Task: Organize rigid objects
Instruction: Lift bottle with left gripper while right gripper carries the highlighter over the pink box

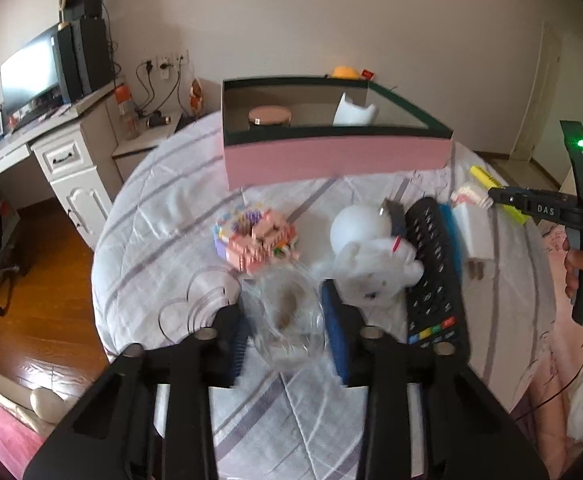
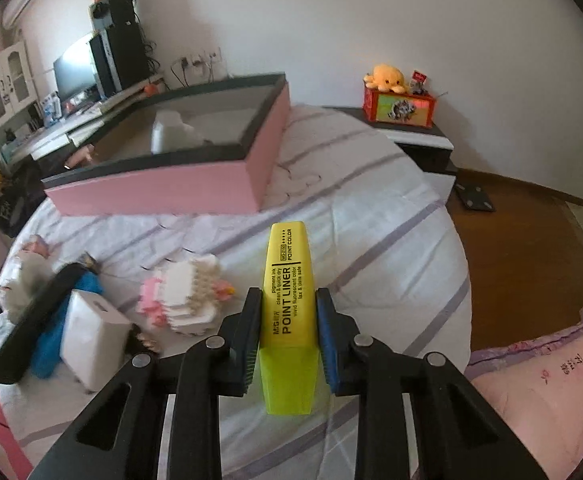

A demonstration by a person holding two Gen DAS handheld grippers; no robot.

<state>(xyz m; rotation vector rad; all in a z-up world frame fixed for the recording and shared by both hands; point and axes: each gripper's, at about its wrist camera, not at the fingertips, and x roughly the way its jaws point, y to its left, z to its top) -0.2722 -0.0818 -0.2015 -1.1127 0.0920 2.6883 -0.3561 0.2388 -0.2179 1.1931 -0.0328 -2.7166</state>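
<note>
While right tool (image 2: 287, 344) clamps yellow highlighter (image 2: 289, 304) & left tool (image 1: 287, 328) grips clear container (image 1: 287, 312), next: carry both to pink box (image 2: 163, 192).

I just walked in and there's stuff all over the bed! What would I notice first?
The bright yellow highlighter jumps out, pinched between the right gripper pads just above the striped bedsheet. Behind it sits a big pink box with a dark rim, open on top. The left gripper closes around a clear plastic container, beside a black remote.
</note>
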